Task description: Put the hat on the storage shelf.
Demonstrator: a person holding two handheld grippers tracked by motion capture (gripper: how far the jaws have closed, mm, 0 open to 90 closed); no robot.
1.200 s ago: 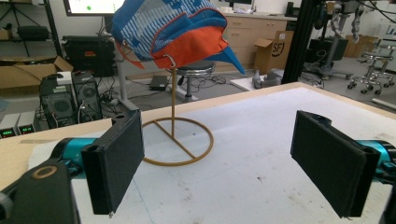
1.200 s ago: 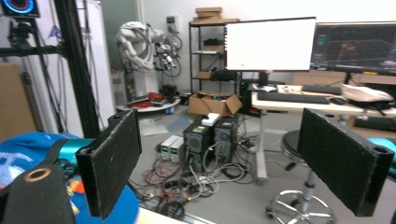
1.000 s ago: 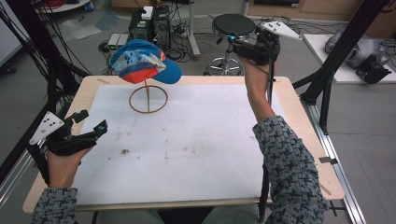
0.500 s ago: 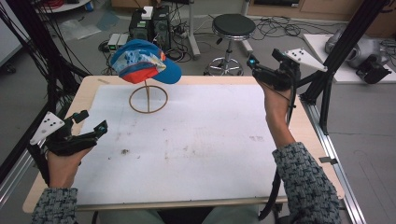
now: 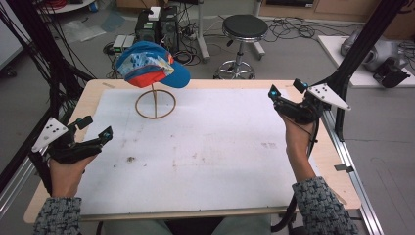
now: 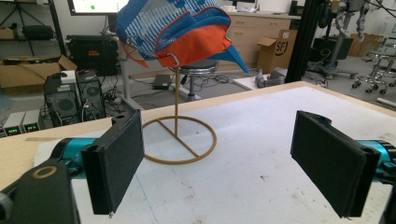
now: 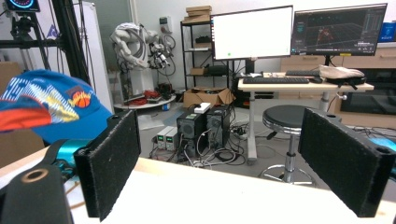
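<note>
Where the table's far left corner lies, a blue and orange cap (image 5: 152, 65) sits perched on a thin wire stand (image 5: 155, 102), whose ring base rests on the white mat (image 5: 210, 147); in the left gripper view the cap (image 6: 180, 30) hangs over the stand's upright rod. The left gripper (image 5: 95, 128), held low at the near left edge, has its jaws spread wide with nothing between them; the right gripper (image 5: 288, 95), raised near the far right edge, is likewise spread and empty, well apart from the cap.
</note>
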